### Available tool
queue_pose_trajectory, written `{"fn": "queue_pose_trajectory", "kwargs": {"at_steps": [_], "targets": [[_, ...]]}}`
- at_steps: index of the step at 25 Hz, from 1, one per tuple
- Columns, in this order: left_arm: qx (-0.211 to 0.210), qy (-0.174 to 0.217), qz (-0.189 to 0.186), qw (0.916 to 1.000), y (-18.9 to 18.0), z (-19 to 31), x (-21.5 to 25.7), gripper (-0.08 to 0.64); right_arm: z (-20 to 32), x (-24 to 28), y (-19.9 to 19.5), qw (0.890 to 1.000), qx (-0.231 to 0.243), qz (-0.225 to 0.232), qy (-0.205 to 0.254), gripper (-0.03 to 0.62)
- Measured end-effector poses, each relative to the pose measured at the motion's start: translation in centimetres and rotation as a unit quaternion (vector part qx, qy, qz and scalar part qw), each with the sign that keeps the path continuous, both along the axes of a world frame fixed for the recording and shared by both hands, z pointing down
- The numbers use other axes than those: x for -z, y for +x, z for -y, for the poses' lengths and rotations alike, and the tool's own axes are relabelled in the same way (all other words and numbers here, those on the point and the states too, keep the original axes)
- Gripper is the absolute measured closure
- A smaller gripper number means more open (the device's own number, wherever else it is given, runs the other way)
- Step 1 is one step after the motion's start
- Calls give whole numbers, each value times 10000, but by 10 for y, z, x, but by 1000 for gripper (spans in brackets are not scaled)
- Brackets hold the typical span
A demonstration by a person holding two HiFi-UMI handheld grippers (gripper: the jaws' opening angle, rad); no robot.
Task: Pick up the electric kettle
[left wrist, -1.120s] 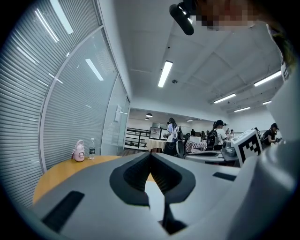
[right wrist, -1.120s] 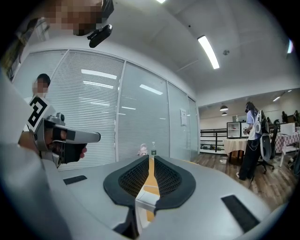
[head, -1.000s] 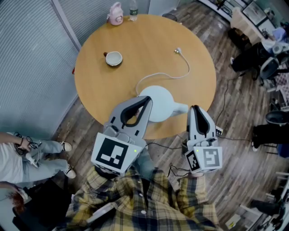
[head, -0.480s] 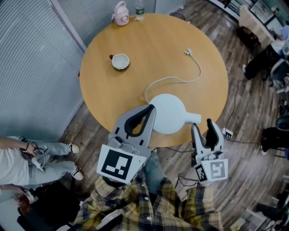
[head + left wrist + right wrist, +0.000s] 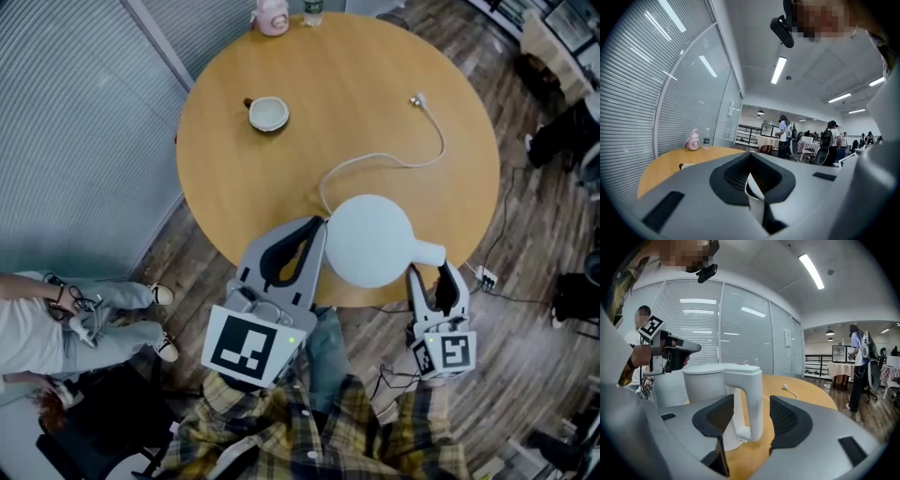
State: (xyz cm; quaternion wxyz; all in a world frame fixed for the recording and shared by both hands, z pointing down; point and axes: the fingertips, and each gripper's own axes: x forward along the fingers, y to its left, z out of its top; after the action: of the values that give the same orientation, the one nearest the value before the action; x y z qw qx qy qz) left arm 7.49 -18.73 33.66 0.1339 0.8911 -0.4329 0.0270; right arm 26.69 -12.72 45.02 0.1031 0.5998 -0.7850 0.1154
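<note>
White electric kettle [image 5: 705, 380] is standing just ahead, its handle [image 5: 749, 399] lining up untouched with the gap of my right gripper's [image 5: 751, 423] opening jaws. I am recommending advancing squarely, then clamping the upright grip.

Grey left gripper [image 5: 316, 224], right gripper [image 5: 434, 273], checkered marker cubes [image 5: 249, 345] (yellow plaid shirt [image 5: 314, 433])

Electric kettle [image 5: 704, 382] partly behind right claw [image 5: 751, 416]
</note>
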Motion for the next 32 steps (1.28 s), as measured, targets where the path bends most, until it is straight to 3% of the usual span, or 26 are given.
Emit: {"fn": "queue_pose_trajectory", "kwargs": {"at_steps": [7, 26, 28, 32], "targets": [[149, -81, 25, 9999, -9, 9, -16, 557, 19, -19, 13, 9995, -291, -22, 137, 353], [246, -257, 102, 9993, -18, 14, -39, 557, 58, -38, 0, 9992, -232, -98, 321, 382], [238, -250, 114, 9993, -17, 15, -41, 557, 62, -37, 0, 9988, -246, -121, 404, 400], [244, -260, 111, 9993, -15, 18, -41, 557, 67, -32, -1, 9979, -285, -159, 553, 500]]}}
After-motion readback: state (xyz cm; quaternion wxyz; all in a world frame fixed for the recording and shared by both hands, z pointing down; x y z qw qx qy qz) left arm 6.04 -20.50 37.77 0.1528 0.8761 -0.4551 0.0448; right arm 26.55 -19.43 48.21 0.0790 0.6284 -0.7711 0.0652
